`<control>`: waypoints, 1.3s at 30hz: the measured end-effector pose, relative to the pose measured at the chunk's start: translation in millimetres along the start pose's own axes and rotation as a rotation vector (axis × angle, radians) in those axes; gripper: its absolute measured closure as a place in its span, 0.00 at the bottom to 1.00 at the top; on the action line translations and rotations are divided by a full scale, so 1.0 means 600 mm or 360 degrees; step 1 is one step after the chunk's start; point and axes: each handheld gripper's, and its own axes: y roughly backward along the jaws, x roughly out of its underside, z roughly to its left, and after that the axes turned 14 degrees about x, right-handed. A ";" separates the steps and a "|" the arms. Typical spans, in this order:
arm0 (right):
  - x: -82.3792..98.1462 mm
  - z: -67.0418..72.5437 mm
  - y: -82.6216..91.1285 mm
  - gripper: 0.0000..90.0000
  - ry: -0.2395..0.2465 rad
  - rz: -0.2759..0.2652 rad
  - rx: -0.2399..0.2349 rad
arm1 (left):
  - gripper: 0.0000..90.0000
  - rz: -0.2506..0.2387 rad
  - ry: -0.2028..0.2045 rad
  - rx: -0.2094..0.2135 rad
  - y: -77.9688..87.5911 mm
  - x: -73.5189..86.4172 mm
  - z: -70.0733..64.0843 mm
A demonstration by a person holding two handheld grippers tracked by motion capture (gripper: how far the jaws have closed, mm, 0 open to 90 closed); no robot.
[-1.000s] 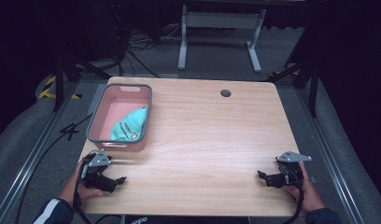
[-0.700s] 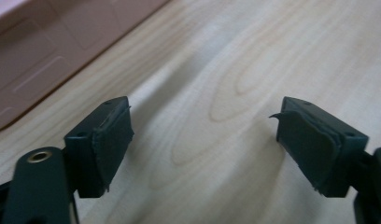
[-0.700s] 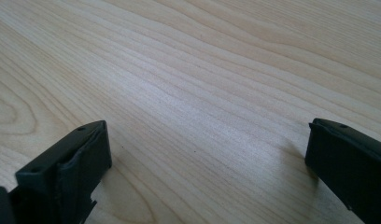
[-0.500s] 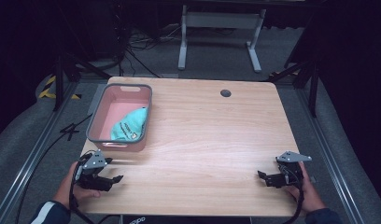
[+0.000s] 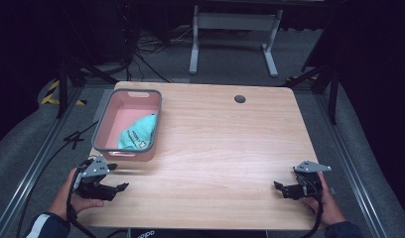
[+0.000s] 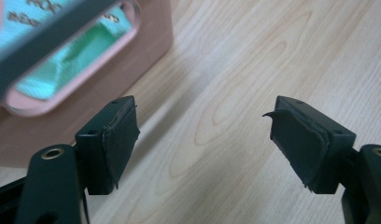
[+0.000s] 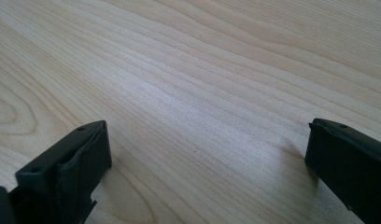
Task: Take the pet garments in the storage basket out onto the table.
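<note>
- We look down on a light wooden desk [image 5: 225, 148] set on grey carpet, in a dark room.
- A pink tub [image 5: 102, 134] with a grey rim sits at the desk's left side, near the front corner.
- Inside the tub lies a teal packet [image 5: 136, 133], leaning toward the tub's near right corner. It carries dark print, too small for us to read from above.
- A small dark round hole [image 5: 239, 98] marks the desk near its far edge.
- Beyond the desk stands a grey metal frame [image 5: 234, 29] with two legs, with black cables [image 5: 146, 47] trailing on the floor to its left.
- The left claw [image 5: 122, 187] is held in a hand [image 5: 74, 196] at the desk's front left corner, just in front of the tub and apart from it. Its jaws are spread and hold nothing.
- The right claw [image 5: 277, 186] is held in a hand [image 5: 329, 206] at the front right corner, well apart from the tub. Its jaws are also spread, with bare wood between them.
- The left gripper view adds a close look: the tub's oval handle slot [image 6: 76, 60] shows the teal packet through it, and blurred lettering on the packet at the top edge cannot be read.
- The right gripper view gives us bare wood grain past the two black jaws.
- Nothing lies on the desk between either claw and the tub.
</note>
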 end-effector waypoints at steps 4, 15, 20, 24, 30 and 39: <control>0.000 0.000 0.000 0.01 -0.0001 -0.0001 0.0000 | 0.25 -0.0047 -0.0018 -0.0008 0.016 -0.014 -0.001; 0.000 0.000 0.000 0.01 -0.0002 -0.0002 0.0002 | 0.24 -0.0058 -0.0111 -0.0161 0.062 -0.074 0.012; 0.001 0.000 0.000 0.01 0.0006 -0.0001 0.0004 | 0.24 -0.0026 -0.0115 -0.0163 0.070 -0.102 0.034; 0.001 0.000 0.000 0.01 0.0006 -0.0002 0.0004 | 0.23 -0.0006 -0.0106 -0.0163 0.072 -0.118 0.048; 0.001 0.000 0.001 0.01 0.0003 -0.0001 0.0006 | 0.23 0.0110 -0.0061 -0.0146 0.050 -0.152 0.096; 0.001 0.000 0.001 0.01 -0.0004 -0.0001 0.0003 | 0.22 0.0327 -0.0074 -0.0113 -0.007 -0.197 0.150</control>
